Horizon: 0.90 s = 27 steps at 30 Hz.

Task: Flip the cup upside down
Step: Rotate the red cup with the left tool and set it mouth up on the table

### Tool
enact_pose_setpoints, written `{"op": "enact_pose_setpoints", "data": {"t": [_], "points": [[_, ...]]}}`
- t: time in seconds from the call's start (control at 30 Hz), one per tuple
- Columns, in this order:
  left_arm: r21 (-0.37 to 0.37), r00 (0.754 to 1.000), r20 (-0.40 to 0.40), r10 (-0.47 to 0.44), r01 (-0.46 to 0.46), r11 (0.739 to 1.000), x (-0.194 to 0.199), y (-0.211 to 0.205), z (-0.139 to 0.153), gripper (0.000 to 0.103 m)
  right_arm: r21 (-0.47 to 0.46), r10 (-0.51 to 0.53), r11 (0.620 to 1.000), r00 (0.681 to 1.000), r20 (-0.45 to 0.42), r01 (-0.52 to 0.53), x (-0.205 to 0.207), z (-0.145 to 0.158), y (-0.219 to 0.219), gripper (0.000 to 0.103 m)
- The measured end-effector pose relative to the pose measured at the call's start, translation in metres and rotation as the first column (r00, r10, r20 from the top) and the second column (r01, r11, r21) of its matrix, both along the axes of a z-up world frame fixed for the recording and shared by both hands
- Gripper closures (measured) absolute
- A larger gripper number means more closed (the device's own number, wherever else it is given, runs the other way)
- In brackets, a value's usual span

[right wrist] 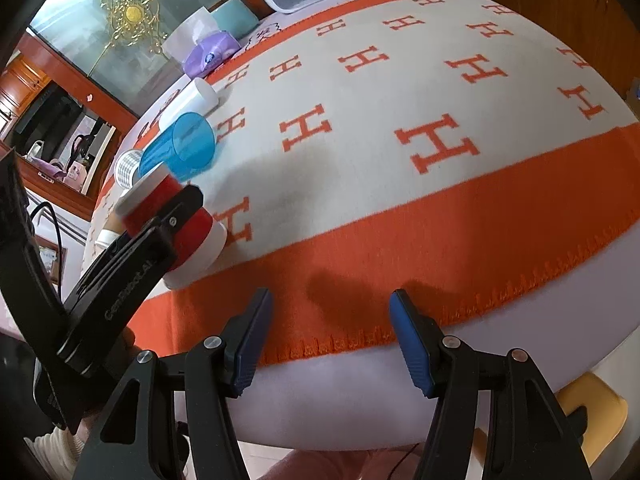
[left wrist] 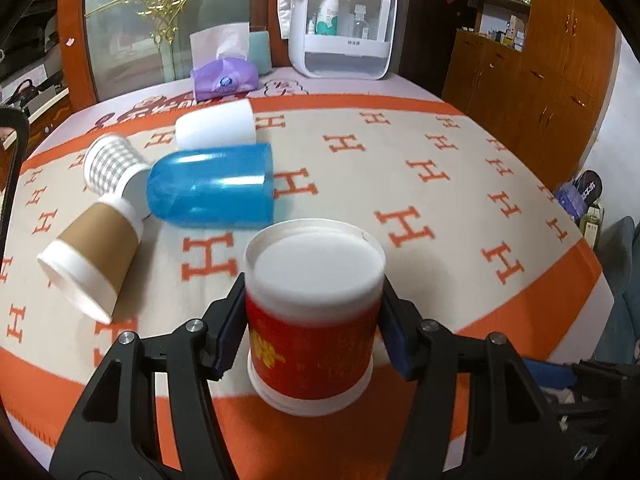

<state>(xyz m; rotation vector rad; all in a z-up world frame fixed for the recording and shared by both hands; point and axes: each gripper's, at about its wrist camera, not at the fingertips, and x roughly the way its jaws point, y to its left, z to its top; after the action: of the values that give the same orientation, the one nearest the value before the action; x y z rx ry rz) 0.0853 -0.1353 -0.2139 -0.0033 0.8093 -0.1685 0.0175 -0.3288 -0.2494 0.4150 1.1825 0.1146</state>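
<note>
A red paper cup [left wrist: 312,344] with white ends stands upside down on the orange border of the cloth, flat base up. My left gripper [left wrist: 312,336] is shut on the red cup, one blue pad [left wrist: 230,336] on each side. The right wrist view shows the same cup [right wrist: 180,216] at the left with the left gripper's black finger across it. My right gripper [right wrist: 330,340] is open and empty, hovering over the table's near edge.
A blue plastic cup [left wrist: 212,188], a white cup [left wrist: 216,126], a checked cup [left wrist: 112,162] and a brown-sleeved cup [left wrist: 96,256] lie on their sides at the left. A purple tissue pack [left wrist: 224,80] and white storage box [left wrist: 340,28] stand at the back.
</note>
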Motion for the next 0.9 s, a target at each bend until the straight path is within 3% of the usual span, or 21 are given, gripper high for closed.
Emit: {"op": "enact_pose_setpoints", "data": {"t": [0.33,0.53,0.63,0.9], "points": [[0.022,0.999,-0.027,-0.027,0.028,0.999,-0.018,0.005,-0.007,0.045,-0.031,0.020,0.999,1.000,0.015,-0.020,-0.007,0.001,0.008,0.042],[0.019,0.997,-0.066,-0.036,0.038,0.999,-0.017,0.006,-0.007,0.034,-0.047,0.036,0.998,0.999,0.025,-0.035,-0.011,0.001,0.013,0.041],[0.018,0.997,-0.065,-0.038,0.039,0.999,-0.018,0.009,-0.003,0.017,-0.055,0.039,0.998,0.999,0.032,-0.038,-0.014,0.002,0.015,0.038],[-0.003,0.997,-0.063,-0.046,0.046,0.999,-0.030,0.022,0.015,0.016,-0.075,0.060,0.996,0.997,0.046,-0.057,-0.020,0.003,0.024,0.036]]}}
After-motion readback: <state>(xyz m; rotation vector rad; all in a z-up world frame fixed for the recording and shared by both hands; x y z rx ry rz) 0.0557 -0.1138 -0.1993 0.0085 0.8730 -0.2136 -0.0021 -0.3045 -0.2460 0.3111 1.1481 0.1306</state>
